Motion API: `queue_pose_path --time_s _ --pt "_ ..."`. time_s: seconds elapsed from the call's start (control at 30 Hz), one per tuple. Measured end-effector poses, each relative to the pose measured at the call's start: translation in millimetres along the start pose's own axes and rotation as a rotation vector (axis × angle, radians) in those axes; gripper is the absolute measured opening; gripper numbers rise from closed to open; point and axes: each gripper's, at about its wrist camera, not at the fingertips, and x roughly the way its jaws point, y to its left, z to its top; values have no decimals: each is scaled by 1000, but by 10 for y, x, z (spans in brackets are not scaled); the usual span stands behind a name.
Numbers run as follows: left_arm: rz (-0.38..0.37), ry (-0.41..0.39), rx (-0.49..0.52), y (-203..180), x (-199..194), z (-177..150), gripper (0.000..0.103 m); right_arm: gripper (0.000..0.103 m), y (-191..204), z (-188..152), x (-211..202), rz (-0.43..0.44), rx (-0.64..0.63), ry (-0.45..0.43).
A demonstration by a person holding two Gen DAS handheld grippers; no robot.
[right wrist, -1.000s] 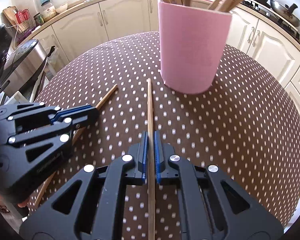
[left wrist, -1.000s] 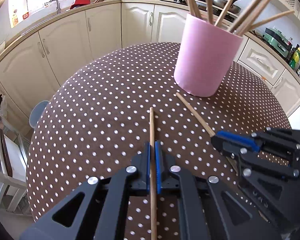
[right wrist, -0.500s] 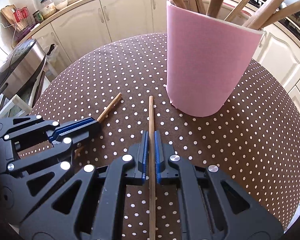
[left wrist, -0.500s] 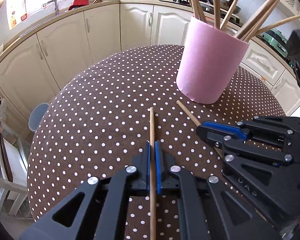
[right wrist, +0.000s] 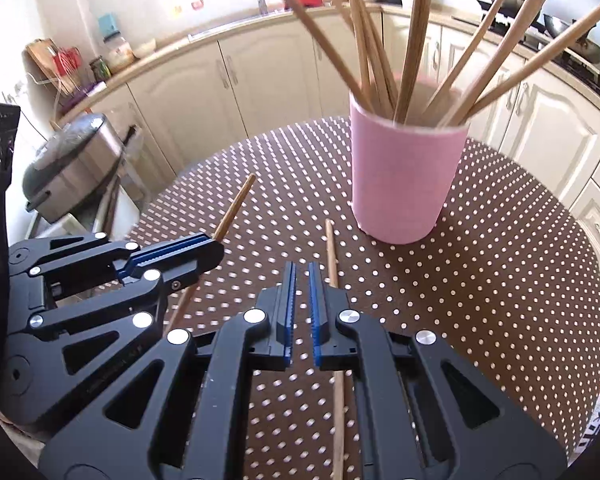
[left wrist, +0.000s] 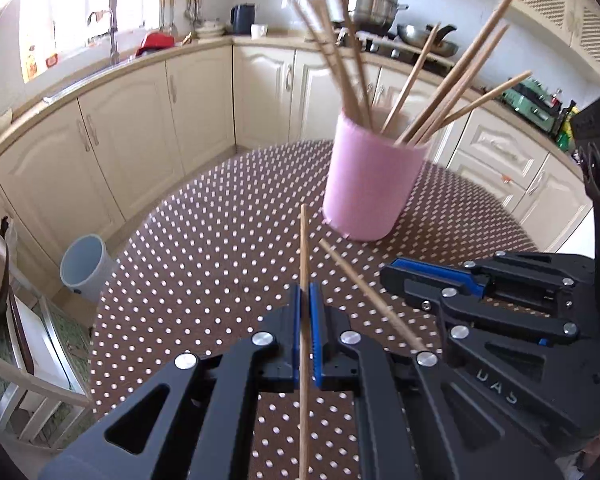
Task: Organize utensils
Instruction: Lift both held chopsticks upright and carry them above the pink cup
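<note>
Nearest the camera, the left gripper (left wrist: 305, 320) is closed on the held chopstick (left wrist: 303, 248). The stick is pinched between the blue pads partway along its length and is raised clear of the table (right wrist: 500, 280), with its far end pointed towards the cup.

Beside it, the right gripper (right wrist: 300, 304) is drawn nearly closed, with only a thin gap left between the pads and nothing gripped in that gap. The loose chopstick (right wrist: 331, 252) is seen just to the right of the pads and passes under the right finger instead of between them. Whether it is lying flat on the dotted cloth or is caught somewhere on the gripper cannot be told.

Farther off, the pink cup (right wrist: 404, 184) is stood upright on the table, and the standing chopsticks (right wrist: 414, 40) are already fanned out inside it. The tip of the loose chopstick is near the base of the cup but apart from it.

The task is judged to be mostly done, since the bulk of the sticks is already stowed. Two sticks are left: the held one is still to be carried over the rim and dropped in, and the loose one will probably have to be gripped properly before it can be stowed.
</note>
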Motion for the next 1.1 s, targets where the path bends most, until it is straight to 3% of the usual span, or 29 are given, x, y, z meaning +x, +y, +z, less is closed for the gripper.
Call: queue_pose_path --time_s 0.4,0.57,0.8,1.1 --pt "-41 -145 28 -224 -872 10 5 7 180 -69 -759 14 -18 -138" --pt "-29 -161 42 -234 -1024 27 5 7 227 -101 -801 -7 -18 -117" --pt "-24 -146 20 -150 -956 38 5 8 137 -193 -542 -15 11 -36" --pt "-17 -87 -25 110 -492 124 5 8 -35 -209 29 -65 13 68"
